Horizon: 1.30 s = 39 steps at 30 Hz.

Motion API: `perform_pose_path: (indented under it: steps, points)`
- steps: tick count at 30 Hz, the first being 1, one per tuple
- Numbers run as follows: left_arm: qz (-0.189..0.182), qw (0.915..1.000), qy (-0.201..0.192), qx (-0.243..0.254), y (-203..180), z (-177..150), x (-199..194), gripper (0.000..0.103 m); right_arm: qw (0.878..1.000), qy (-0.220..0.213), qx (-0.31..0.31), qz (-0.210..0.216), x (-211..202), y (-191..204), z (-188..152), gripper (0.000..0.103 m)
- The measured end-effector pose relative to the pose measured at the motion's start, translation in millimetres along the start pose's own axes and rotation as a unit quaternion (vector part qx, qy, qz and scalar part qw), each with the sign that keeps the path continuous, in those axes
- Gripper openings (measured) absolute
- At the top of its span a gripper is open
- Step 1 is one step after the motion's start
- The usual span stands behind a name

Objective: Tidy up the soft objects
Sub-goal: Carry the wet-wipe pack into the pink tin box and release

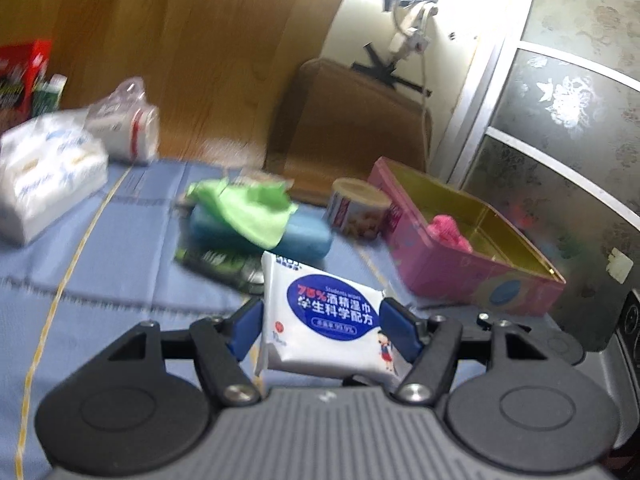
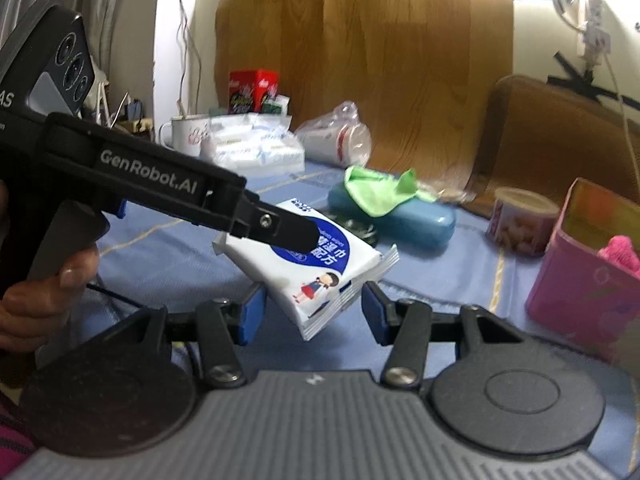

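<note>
The left tool [image 1: 322, 328] clamps one white-and-blue wipes pack [image 1: 326, 316] between its blue pads, clear of the blue-clothed bench [image 1: 120, 264]. The right tool [image 2: 312, 312] sits just under the same pack, jaws about half apart; the pack's lower corner hangs between its pads, and whether they touch it I cannot tell. Ahead of the left tool lie one green cloth [image 1: 252, 208] on one blue case [image 1: 308, 236]. To its right stand one can [image 1: 358, 208] and one pink box [image 1: 472, 240], with one pink soft thing [image 1: 450, 232] inside.
</note>
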<state>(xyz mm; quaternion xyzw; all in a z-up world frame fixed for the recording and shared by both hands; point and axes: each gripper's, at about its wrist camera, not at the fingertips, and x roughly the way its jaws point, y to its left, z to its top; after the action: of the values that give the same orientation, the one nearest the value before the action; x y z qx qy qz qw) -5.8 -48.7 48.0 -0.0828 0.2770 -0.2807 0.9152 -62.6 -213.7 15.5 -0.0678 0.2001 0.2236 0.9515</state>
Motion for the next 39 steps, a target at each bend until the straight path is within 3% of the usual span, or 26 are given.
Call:
perform_pose_path:
  steps: [11, 15, 23, 27, 28, 30, 34, 39]
  points:
    - [-0.037, 0.995, -0.036, 0.086, -72, 49, 34, 0.066, 0.994, -0.073, 0.011, -0.085, -30, -47, 18, 0.055]
    - [-0.057, 0.9906, -0.037, 0.118, -109, 61, 64, 0.067, 0.986, -0.096, 0.012, -0.136, -45, -72, 17, 0.056]
    - [-0.101, 0.9835, -0.023, 0.148, -175, 70, 129, 0.067, 0.966, -0.1, 0.052, -0.231, -67, -135, 0, 0.056]
    - [-0.092, 0.9816, -0.007, 0.167, -201, 65, 158, 0.087, 0.951, -0.087, 0.075, -0.287, -66, -169, -8, 0.056]
    - [-0.083, 0.9821, -0.005, 0.169, -203, 62, 161, 0.088, 0.946, -0.077, 0.081, -0.304, -64, -177, -10, 0.058]
    - [-0.088, 0.9823, 0.001, 0.165, -203, 59, 161, 0.088, 0.931, -0.055, 0.103, -0.346, -61, -193, -14, 0.076]
    - [-0.09, 0.9845, -0.014, 0.15, -188, 58, 144, 0.095, 0.926, -0.095, 0.149, -0.333, -83, -198, -24, 0.08]
    - [-0.093, 0.9895, -0.021, 0.109, -157, 60, 115, 0.095, 0.925, -0.128, 0.149, -0.325, -85, -180, -24, 0.083]
